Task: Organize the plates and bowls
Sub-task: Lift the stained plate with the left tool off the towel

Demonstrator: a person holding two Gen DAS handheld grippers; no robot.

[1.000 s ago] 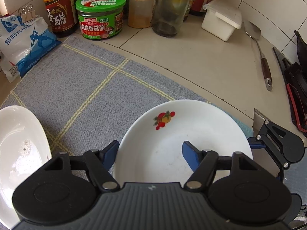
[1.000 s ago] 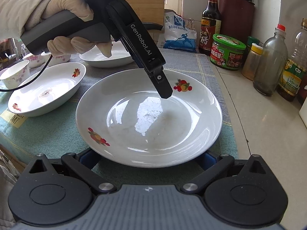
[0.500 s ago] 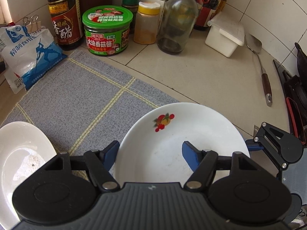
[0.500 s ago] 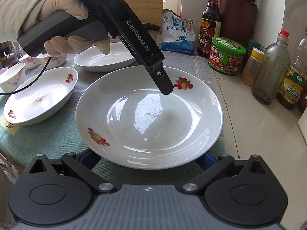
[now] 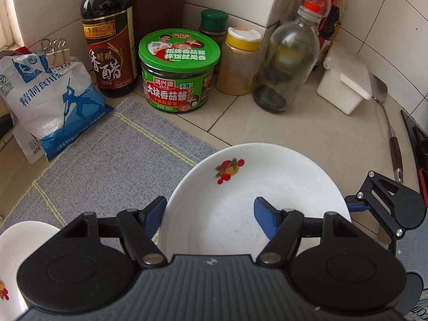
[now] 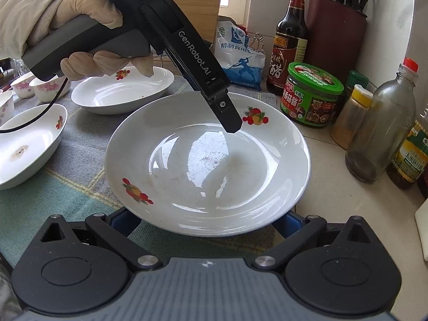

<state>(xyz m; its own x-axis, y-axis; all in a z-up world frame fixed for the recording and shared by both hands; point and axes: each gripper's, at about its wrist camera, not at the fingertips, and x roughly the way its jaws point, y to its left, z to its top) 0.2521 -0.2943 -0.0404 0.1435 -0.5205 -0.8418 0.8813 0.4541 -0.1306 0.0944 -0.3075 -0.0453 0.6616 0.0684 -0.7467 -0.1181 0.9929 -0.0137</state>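
Left claw: straddles the near rim of the fruit-print plate, one finger under, one inside; clamped on it, I judge.
Right claw: spread wide beneath the plate's edge; contact hidden, grip unclear.
Plate: seems lifted over the grey placemat and counter.
Left to do: two oval dishes and small floral bowls lie unstacked; task looks early.
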